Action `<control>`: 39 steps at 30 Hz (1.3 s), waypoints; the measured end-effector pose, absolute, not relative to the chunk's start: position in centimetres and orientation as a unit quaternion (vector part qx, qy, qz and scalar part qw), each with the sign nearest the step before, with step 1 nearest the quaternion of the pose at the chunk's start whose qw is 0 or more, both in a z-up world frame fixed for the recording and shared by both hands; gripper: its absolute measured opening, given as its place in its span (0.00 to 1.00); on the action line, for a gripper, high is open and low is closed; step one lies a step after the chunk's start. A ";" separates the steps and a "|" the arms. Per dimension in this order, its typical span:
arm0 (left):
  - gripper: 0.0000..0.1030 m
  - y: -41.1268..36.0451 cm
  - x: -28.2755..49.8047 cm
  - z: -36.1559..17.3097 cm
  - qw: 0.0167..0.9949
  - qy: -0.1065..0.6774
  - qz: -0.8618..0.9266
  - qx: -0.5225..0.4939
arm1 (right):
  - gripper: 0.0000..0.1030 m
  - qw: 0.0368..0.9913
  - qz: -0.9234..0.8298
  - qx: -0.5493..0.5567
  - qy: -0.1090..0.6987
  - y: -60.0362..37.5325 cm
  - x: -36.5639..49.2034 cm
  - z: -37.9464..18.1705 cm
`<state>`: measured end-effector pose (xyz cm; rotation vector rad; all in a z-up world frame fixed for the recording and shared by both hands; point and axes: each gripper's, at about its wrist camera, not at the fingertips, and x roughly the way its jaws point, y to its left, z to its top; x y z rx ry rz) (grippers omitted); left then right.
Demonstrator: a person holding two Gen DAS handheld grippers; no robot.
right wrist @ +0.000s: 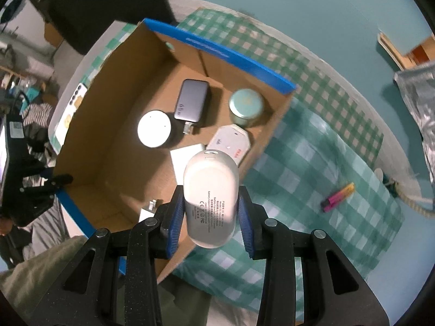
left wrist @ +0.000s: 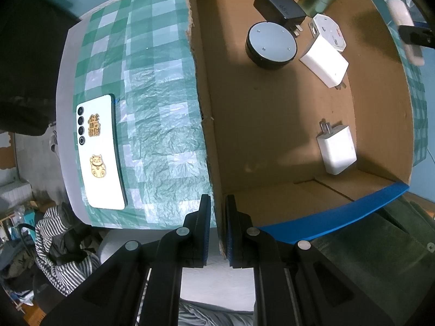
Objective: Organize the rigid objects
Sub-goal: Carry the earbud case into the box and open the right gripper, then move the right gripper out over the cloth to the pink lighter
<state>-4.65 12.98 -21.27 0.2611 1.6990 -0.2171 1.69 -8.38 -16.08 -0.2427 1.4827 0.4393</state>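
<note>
The right gripper is clenched on a white rounded power bank, low in the middle of the right wrist view and poised over the near wall of the cardboard box, apparently to lower it in beside the chargers already gathered there. The left gripper, at the bottom centre of its view, pinches the box's torn side wall, likely to steady it. A white phone lies outside the box at left on the checked cloth, seemingly not yet sorted.
</note>
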 end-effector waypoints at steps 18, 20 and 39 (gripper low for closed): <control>0.09 13.5 -5.1 -21.4 0.649 0.749 -0.085 0.104 | 0.36 0.672 0.213 -0.154 0.692 -5.9 1.1 -20.1; 0.09 13.5 -5.1 -21.4 0.649 0.749 -0.086 0.104 | 0.36 0.670 0.212 -0.154 0.694 -6.0 1.0 -20.3; 0.09 13.3 -5.5 -21.2 0.650 0.747 -0.087 0.109 | 0.41 0.683 0.204 -0.110 0.693 -7.4 0.6 -18.9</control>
